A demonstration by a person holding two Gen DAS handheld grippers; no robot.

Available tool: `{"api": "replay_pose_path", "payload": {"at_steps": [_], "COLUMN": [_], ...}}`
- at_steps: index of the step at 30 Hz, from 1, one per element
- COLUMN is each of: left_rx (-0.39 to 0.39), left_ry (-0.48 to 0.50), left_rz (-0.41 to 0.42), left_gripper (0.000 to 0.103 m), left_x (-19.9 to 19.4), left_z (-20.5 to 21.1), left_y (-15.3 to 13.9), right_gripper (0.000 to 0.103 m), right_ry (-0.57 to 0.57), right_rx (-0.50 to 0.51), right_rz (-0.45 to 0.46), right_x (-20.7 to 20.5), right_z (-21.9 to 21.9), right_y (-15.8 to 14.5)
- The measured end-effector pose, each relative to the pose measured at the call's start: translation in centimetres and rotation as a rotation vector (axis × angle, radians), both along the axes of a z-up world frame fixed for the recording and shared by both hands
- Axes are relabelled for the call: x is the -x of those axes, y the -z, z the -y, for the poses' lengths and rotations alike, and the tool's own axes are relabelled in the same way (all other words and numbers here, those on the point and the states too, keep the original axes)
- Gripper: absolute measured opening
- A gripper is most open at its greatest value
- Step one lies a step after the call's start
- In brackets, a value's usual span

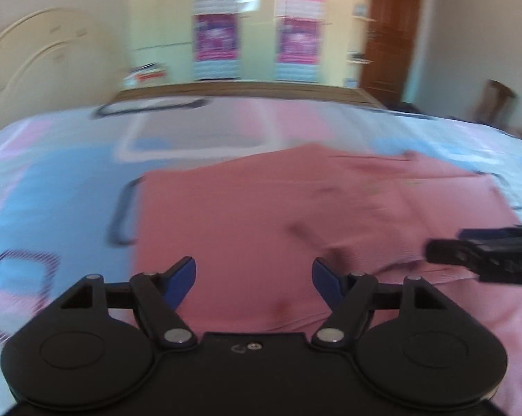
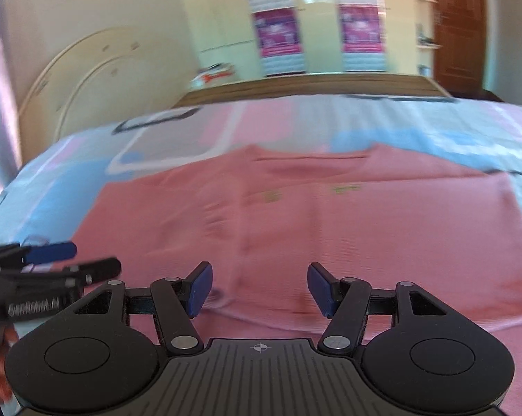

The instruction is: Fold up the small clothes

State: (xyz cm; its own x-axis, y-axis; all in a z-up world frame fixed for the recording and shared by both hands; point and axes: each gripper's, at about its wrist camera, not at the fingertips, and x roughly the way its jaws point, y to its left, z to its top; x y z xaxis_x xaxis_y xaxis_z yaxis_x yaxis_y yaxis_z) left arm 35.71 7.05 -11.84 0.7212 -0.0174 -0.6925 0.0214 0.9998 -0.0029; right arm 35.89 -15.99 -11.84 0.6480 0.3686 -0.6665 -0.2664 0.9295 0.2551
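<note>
A pink T-shirt [image 1: 261, 215] lies spread flat on the bed, neck away from me; it also shows in the right wrist view [image 2: 313, 225]. My left gripper [image 1: 254, 282] is open and empty, just above the shirt's near hem at its left side. My right gripper [image 2: 259, 289] is open and empty over the near hem at the middle. The right gripper shows at the right edge of the left wrist view [image 1: 486, 256]. The left gripper shows at the left edge of the right wrist view [image 2: 52, 260]. Both views are blurred by motion.
The bed has a blue, pink and white patterned sheet [image 1: 52, 190] under the shirt. A wooden footboard [image 2: 313, 86] runs along the far edge. Wardrobes, pink posters and a brown door [image 2: 458, 27] stand behind; a curved cream headboard [image 2: 87, 79] is at left.
</note>
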Motion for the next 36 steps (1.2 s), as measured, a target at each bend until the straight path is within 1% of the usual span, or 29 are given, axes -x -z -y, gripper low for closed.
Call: {"api": "replay_pose_path", "payload": {"at_steps": [3,6,8,10,12,13,14,16,17,18,19,20,22,24,25,26,27,29,30,31,33,34,36], "left_rx": [-0.005,0.0,0.002,-0.013,-0.021,-0.025,-0.03,-0.044,-0.046,-0.047,-0.049,-0.053,-0.06,-0.056,-0.055,-0.052,-0.045,-0.024,-0.012,0.008,0.05,0.063,0.074], "left_ry": [-0.085,-0.124,-0.127,-0.118,-0.115,-0.112,-0.108,-0.107,-0.107,-0.107,-0.107,-0.107,-0.102,-0.107,-0.106,-0.101,-0.096,-0.104,-0.111,-0.123,-0.149,-0.156,-0.153], "left_rz": [-0.029,-0.051,-0.069,-0.09,-0.091,-0.088,-0.083,-0.071,-0.063,-0.053,-0.042,-0.031,-0.016,-0.01,-0.008,-0.006,-0.006,-0.003,0.0,-0.001,-0.005,-0.007,-0.013], "left_gripper": [0.072,0.072,0.072,0.072,0.072,0.072,0.072,0.071,0.069,0.067,0.061,0.053,0.045,0.043,0.039,0.033,0.03,0.021,0.02,0.018,0.018,0.018,0.018], "left_x": [0.5,1.6,2.5,3.0,3.0,2.8,2.6,2.0,1.8,1.6,1.2,1.0,0.5,0.2,0.1,0.0,0.0,0.0,0.0,0.0,0.1,0.2,0.3], "left_z": [-2.8,-4.5,-5.5,-5.8,-5.8,-5.7,-5.5,-5.1,-5.0,-4.9,-4.8,-4.7,-4.5,-4.5,-4.5,-4.5,-4.4,-4.3,-4.4,-4.5,-5.0,-5.2,-5.4], "left_y": [0.7,1.1,1.4,2.0,2.4,2.5,2.6,3.0,3.0,3.1,3.2,3.2,3.4,3.4,3.5,3.6,3.7,3.8,3.8,3.7,3.7,3.7,3.7], "right_gripper": [0.062,0.065,0.065,0.065,0.064,0.062,0.042,0.02,0.017,0.016,0.016,0.015,0.014,0.014,0.014,0.014,0.014,0.014,0.014,0.014,0.015,0.015,0.015], "right_ry": [-0.069,-0.112,-0.116,-0.114,-0.119,-0.114,-0.11,-0.11,-0.092,-0.07,-0.041,-0.003,0.064,0.149,0.193,0.242,0.274,0.27,0.268,0.279,0.34,0.381,0.46], "right_rx": [0.062,0.143,0.182,0.206,0.207,0.195,0.188,0.149,0.12,0.087,0.048,0.006,-0.063,-0.106,-0.114,-0.124,-0.132,-0.164,-0.173,-0.169,-0.152,-0.167,-0.183], "right_rz": [0.016,0.035,0.047,0.06,0.065,0.068,0.067,0.052,0.052,0.056,0.059,0.06,0.052,0.049,0.045,0.029,0.0,-0.117,-0.159,-0.173,-0.149,-0.133,-0.129], "right_x": [0.3,0.3,0.1,-0.3,-0.8,-1.1,-1.6,-2.4,-2.6,-2.8,-2.9,-3.0,-3.2,-2.9,-2.6,-2.4,-2.3,-2.6,-2.7,-2.5,-2.1,-1.9,-1.9], "right_z": [-2.7,-4.5,-5.1,-5.5,-5.9,-6.0,-6.0,-5.8,-5.4,-4.9,-4.1,-3.0,-0.8,2.0,3.3,4.9,6.2,8.0,8.6,9.0,10.3,11.1,12.9], "right_y": [0.6,1.4,2.0,2.6,2.8,2.8,2.6,2.3,1.9,1.4,0.8,0.3,-0.7,-1.2,-1.3,-1.0,-0.6,1.2,1.9,2.3,2.3,2.2,2.2]}}
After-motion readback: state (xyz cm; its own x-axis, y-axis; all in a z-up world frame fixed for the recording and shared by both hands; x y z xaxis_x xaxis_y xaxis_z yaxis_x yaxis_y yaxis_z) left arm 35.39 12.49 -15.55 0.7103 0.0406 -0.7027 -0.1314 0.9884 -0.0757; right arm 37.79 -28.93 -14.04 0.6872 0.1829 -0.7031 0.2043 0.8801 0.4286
